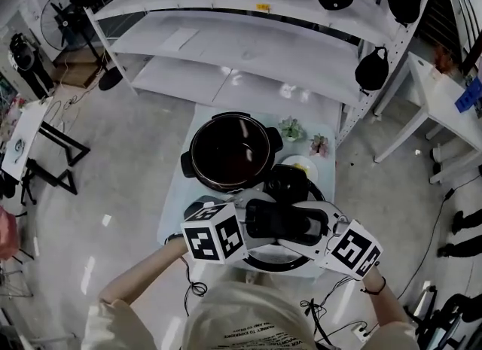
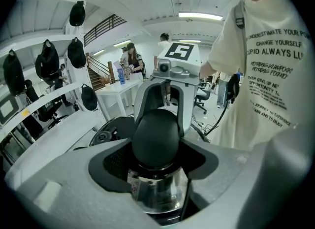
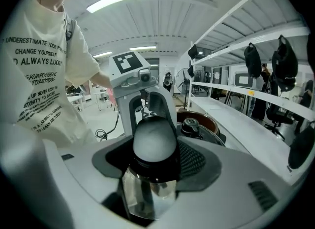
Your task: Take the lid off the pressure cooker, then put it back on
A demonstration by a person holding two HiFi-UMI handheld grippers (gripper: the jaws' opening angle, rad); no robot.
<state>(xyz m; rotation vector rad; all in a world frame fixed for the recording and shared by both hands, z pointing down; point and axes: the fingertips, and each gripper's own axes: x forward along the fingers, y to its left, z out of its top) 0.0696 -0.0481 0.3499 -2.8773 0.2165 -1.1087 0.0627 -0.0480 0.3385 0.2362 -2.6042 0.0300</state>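
The pressure cooker pot (image 1: 230,153) stands uncovered on the small white table (image 1: 175,190), its dark inside showing. Its grey lid (image 1: 320,213) hangs just in front of the pot, close to my body, and is off the pot. Across the lid's top runs a black handle (image 1: 280,220). My left gripper (image 1: 252,219) grips one end of the handle and my right gripper (image 1: 322,228) grips the other. In the left gripper view the handle (image 2: 155,137) fills the middle, with the right gripper (image 2: 165,97) astride its far end. The right gripper view shows the handle (image 3: 154,142) and the left gripper (image 3: 147,106).
Two small potted plants (image 1: 291,128) (image 1: 319,144) and a white dish (image 1: 303,165) sit at the table's far right. White shelving (image 1: 248,47) hung with black caps stands behind the table. Cables lie on the floor by my feet.
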